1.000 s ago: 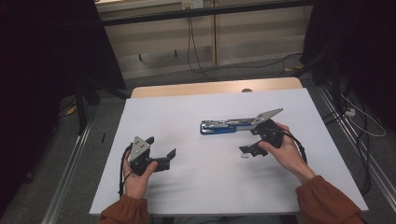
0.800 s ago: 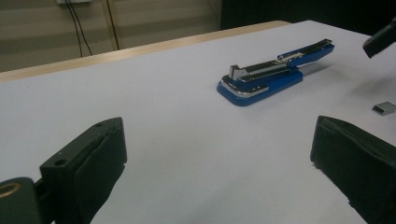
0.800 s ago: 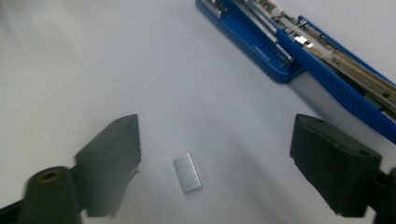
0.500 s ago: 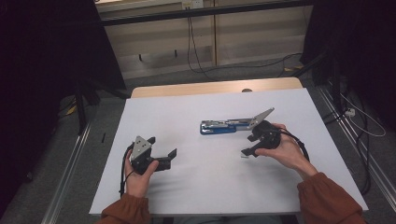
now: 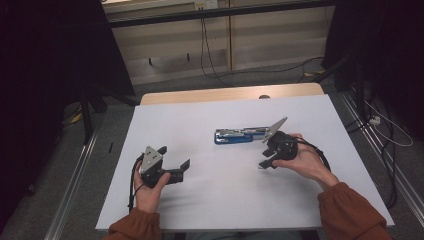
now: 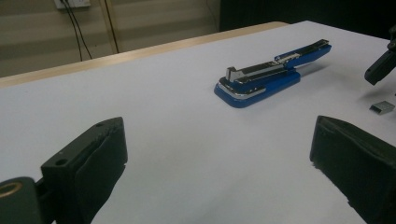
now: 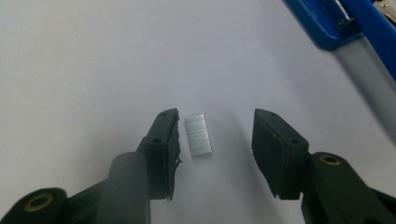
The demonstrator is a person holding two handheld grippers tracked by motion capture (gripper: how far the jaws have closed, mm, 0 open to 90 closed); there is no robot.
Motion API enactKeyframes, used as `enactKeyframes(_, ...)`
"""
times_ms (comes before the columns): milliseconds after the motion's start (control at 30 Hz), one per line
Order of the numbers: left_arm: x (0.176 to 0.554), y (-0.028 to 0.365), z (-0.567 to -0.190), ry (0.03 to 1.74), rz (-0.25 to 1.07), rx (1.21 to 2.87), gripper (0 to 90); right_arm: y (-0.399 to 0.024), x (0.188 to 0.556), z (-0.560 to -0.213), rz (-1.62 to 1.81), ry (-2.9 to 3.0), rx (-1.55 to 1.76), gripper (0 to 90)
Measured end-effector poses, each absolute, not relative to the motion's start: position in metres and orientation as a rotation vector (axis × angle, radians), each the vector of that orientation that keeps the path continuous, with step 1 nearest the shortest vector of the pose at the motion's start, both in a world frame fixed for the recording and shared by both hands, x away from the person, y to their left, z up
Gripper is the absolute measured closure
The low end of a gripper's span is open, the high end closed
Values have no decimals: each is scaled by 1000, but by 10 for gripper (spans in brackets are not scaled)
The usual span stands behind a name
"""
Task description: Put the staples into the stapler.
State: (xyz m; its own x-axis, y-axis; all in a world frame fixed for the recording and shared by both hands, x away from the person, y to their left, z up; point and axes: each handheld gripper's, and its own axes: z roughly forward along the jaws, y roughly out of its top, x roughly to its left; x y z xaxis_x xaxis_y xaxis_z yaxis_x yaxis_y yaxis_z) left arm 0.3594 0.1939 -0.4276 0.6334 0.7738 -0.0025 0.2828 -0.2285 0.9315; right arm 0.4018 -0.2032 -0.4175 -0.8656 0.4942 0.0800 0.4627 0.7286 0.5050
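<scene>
A blue stapler (image 5: 239,135) lies opened out on the white table top (image 5: 215,210), its metal arm folded back; the left gripper view has the stapler (image 6: 268,77) ahead, and its blue end (image 7: 345,23) reaches into the right gripper view. A small strip of staples (image 7: 198,135) lies flat on the table between the jaws of my right gripper (image 7: 215,140). Those jaws have just been closing around it, with gaps left on both sides. The strip (image 6: 382,107) also appears at the right edge of the left gripper view. My left gripper (image 5: 175,161) rests at the near left, wide open with nothing in it.
The white top covers a wooden table whose far edge (image 5: 230,94) is bare wood. Cables (image 5: 215,55) hang over the wall panels behind. Metal rails (image 5: 75,175) run along the floor on both sides of the table.
My right gripper has tipped down over the staple strip and its jaws have narrowed around it. The left hand has stayed put.
</scene>
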Motion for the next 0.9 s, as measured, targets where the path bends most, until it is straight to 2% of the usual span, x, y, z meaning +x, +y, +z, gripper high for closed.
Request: enactKeyframes(900,361,194,-429,859,577,1812,40,-194,400,-426,714,2926,699,670)
